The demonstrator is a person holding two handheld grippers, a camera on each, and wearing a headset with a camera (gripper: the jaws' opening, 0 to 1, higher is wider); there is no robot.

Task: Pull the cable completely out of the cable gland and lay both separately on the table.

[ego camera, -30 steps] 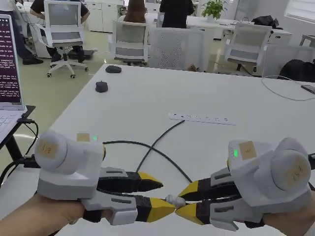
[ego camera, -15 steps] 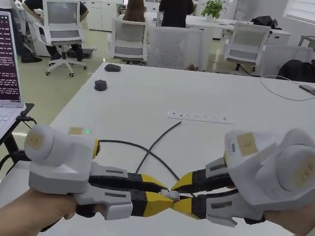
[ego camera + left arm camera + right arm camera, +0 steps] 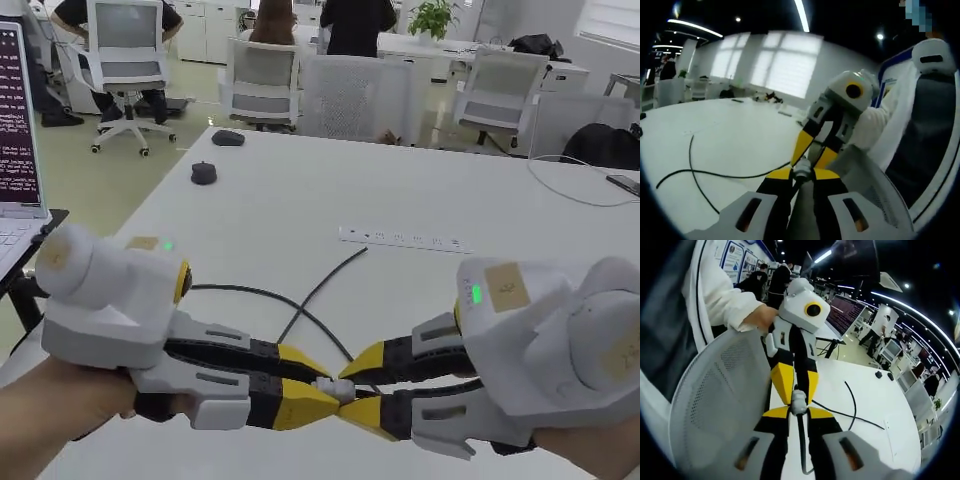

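In the lower middle of the head view the two tools meet tip to tip above the desk (image 3: 250,230). The left tool (image 3: 322,390) is clenched on the small pale cable gland (image 3: 333,388). One second ago its jaws were spread, with the upper one clear above the gland, and half a second ago they were already drawn in. The right tool (image 3: 347,390) grips the black cable (image 3: 262,293) just behind the gland, the same as before. In the right gripper view the cable runs from the gland down between this tool's own jaws. So the gland sits between the tips of both tools, with the cable at its back, and it does not lie on the desk. The meeting point is now a little more to the left and higher in the frame than one second ago. Two black runs of cable cross on the desk in the centre of the frame, unchanged. The power strip (image 3: 400,240) lies behind them and a mouse (image 3: 203,172) in the upper left.
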